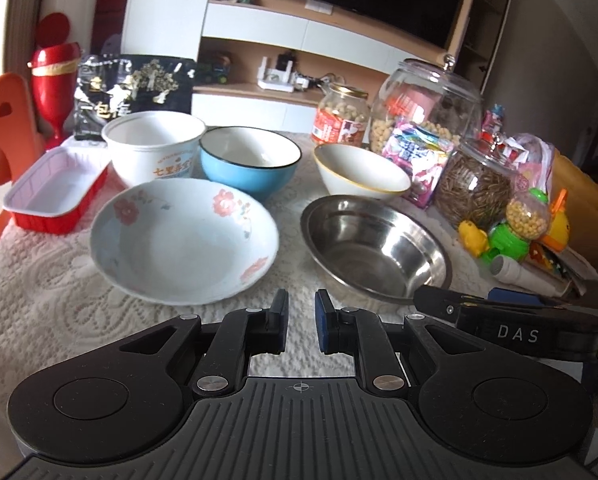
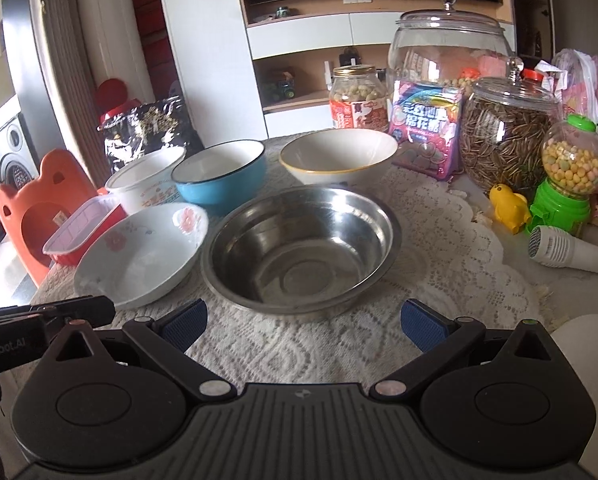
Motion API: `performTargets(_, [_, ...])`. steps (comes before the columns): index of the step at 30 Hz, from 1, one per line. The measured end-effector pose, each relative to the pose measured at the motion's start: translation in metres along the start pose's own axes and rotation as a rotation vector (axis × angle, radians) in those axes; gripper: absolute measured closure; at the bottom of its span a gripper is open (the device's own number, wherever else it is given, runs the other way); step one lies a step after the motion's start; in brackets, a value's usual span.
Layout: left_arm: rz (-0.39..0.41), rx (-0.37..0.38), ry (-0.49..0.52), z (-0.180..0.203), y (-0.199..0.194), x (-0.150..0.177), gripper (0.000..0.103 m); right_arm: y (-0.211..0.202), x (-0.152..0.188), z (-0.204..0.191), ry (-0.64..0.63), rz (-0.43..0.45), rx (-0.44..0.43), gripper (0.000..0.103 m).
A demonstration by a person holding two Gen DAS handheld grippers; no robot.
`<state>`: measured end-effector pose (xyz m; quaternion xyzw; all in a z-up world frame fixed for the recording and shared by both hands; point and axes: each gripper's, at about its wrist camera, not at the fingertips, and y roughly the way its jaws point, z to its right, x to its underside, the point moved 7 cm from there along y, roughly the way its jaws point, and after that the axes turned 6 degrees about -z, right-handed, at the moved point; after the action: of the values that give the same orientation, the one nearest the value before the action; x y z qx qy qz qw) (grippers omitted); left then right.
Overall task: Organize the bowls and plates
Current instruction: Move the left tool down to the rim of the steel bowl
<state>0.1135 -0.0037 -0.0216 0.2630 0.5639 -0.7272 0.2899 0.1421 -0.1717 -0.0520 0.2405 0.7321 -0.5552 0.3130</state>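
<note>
Steel bowl (image 2: 301, 250) sits nearest on the lace cloth (image 2: 439, 280): light, stiff, slick, best pinched at the thin rim. Flowered dish (image 1: 185, 240) beside it is judged heavier and chip-prone; same rim hold. Left gripper (image 1: 301, 326) nearly closed and empty, right gripper (image 2: 303, 326) wide open, nothing held.

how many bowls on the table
5: floral bowl front left, steel bowl front right, paper bowl and blue bowl behind, gold-rimmed bowl back right.

Shiny steel bowl (image 2: 301, 250) – rough lace cloth (image 2: 439, 280)
</note>
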Motion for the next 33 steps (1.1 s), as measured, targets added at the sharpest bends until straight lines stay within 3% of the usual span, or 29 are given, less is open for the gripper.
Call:
performTargets(6, [-0.053, 0.192, 0.021, 0.016, 0.029, -0.036, 0.085, 0.028, -0.027, 0.048, 0.129, -0.072, -0.099, 0.0])
performTargets(9, [-0.075, 0.129, 0.037, 0.019, 0.044, -0.054, 0.085, 0.044, -0.037, 0.062, 0.165, -0.104, -0.152, 0.0])
performTargets(13, [-0.089, 0.112, 0.194, 0.027, 0.072, -0.08, 0.085, 0.076, -0.05, 0.071, 0.188, -0.195, -0.201, 0.0])
performTargets(21, [-0.175, 0.056, 0.181, 0.005, 0.122, -0.093, 0.085, 0.126, -0.052, 0.077, 0.213, -0.367, -0.232, 0.0])
performTargets(30, [-0.306, 0.075, 0.156, -0.005, 0.154, -0.077, 0.079, 0.13, -0.052, 0.073, 0.165, -0.397, -0.214, 0.0])
performTargets(33, [-0.322, 0.085, 0.159, -0.003, 0.161, -0.075, 0.082, 0.13, -0.051, 0.072, 0.168, -0.403, -0.204, 0.0])
